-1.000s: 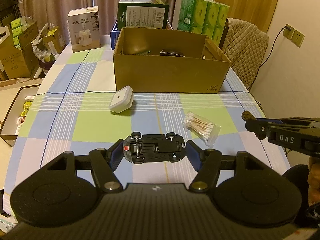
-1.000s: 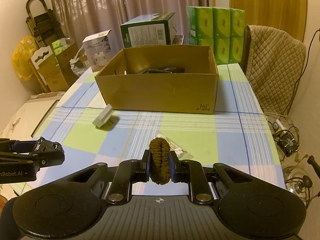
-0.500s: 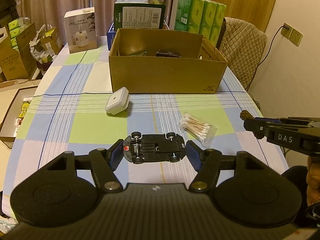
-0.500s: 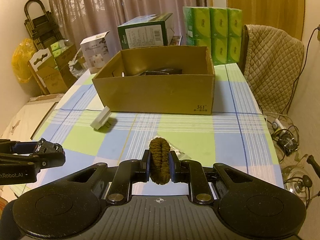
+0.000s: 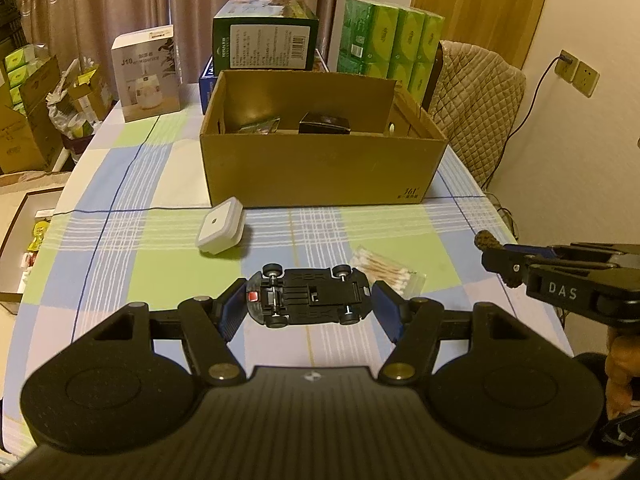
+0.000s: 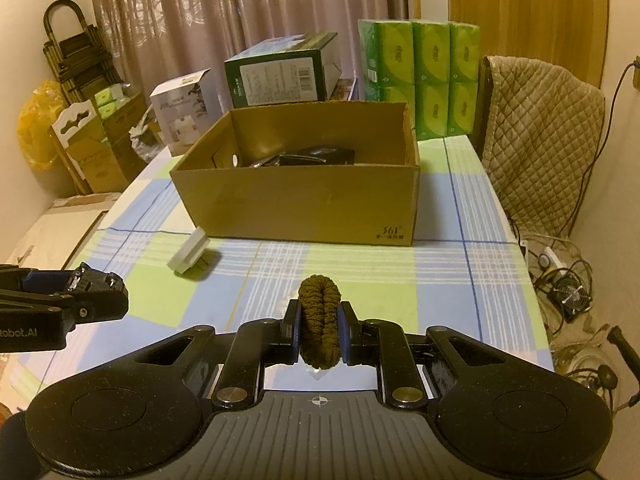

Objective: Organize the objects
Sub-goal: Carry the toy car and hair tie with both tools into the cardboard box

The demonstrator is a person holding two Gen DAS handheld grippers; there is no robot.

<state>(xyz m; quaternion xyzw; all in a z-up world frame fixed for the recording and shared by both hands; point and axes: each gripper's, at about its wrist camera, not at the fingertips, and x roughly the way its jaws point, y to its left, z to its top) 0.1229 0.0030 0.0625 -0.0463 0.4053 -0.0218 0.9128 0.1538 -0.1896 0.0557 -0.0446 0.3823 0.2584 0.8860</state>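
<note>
checked table [image 5: 120,264] | cardboard box [image 5: 320,168]: dark items | left hand-held gripper [image 5: 308,300] holds toy car [image 5: 308,296] | right hand-held gripper [image 6: 320,332] holds scrunchie [image 6: 320,320]

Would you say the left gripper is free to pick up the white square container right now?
Probably not: the left gripper is shut on the toy car, though the white container lies unobstructed ahead.

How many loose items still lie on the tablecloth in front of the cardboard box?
2: a white square case near the box's front left corner, and a cotton swab packet right of centre. None seem hidden.
</note>
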